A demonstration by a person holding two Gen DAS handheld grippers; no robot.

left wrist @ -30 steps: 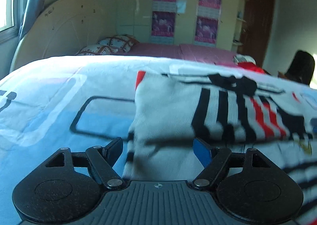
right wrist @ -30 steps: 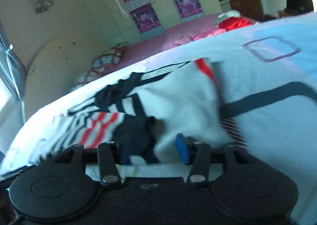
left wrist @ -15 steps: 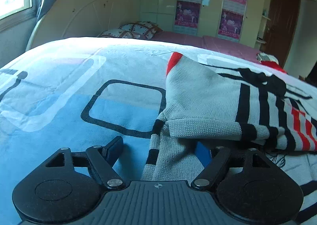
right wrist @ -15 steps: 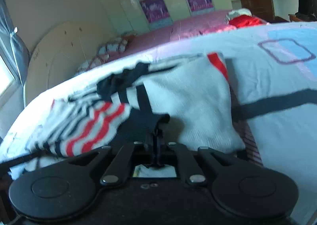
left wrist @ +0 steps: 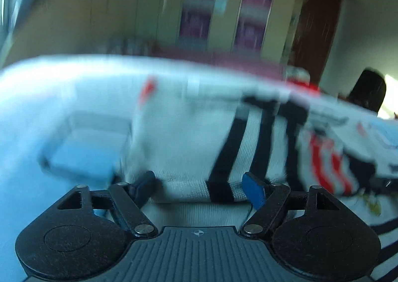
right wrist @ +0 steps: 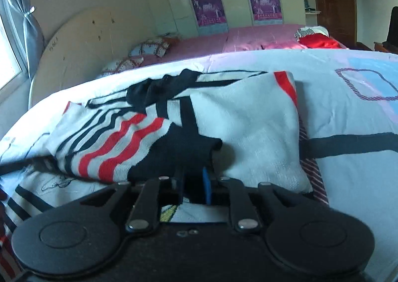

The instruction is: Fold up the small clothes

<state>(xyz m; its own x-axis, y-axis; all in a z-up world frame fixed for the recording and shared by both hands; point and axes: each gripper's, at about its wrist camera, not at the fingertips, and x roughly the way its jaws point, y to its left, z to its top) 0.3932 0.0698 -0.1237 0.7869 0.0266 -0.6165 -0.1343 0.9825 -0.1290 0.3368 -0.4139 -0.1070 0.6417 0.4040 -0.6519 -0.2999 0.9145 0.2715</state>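
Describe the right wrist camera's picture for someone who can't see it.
A black two-finger gripper, its fingers slightly apart, reaches into the dark edge of a white knit sweater with black and red stripes, lying folded on a blue-and-white bedspread. Behind are a pink bed and purple posters.

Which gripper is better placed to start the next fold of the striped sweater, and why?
Probably the left gripper: its fingers stand wide open around the striped sweater's near hem. The right gripper is nearly closed at the black cuff.
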